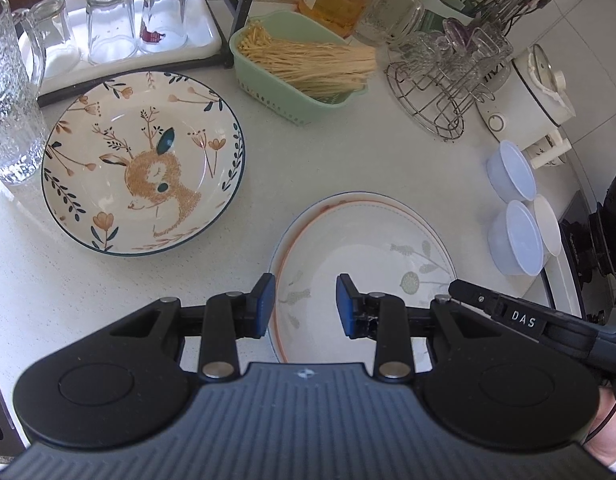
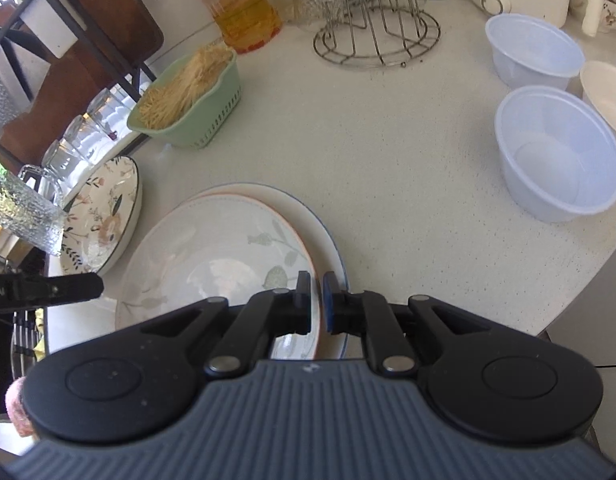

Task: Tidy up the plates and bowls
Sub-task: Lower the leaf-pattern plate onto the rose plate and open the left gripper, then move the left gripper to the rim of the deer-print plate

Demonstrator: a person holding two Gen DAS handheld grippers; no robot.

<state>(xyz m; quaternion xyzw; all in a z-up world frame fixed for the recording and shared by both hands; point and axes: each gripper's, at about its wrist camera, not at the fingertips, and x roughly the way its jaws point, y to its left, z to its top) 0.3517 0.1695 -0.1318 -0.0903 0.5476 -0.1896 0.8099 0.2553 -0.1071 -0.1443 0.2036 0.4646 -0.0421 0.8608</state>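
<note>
An orange-rimmed plate with a pale green plant print [image 1: 359, 240] [image 2: 212, 248] lies on a blue-rimmed plate [image 2: 327, 240] on the white counter. My right gripper [image 2: 316, 300] is shut on the orange-rimmed plate's near right rim; it shows in the left wrist view [image 1: 459, 286]. My left gripper [image 1: 306, 304] is open and empty, above the same plate's left part. A deer-print plate [image 1: 142, 164] [image 2: 104, 216] lies to the left. Two clear plastic bowls [image 1: 515, 236] [image 2: 559, 156] [image 2: 531, 50] and a white dish [image 2: 605, 96] stand at the right.
A green basket of noodles [image 1: 300, 68] [image 2: 188, 100], a wire rack with glassware [image 1: 439, 80] [image 2: 375, 36], a yellow jar [image 2: 244, 8], a white cooker [image 1: 535, 88], a textured glass [image 1: 10, 112] and a tray of upturned glasses [image 1: 108, 28] ring the counter. A stove [image 1: 603, 228] lies right.
</note>
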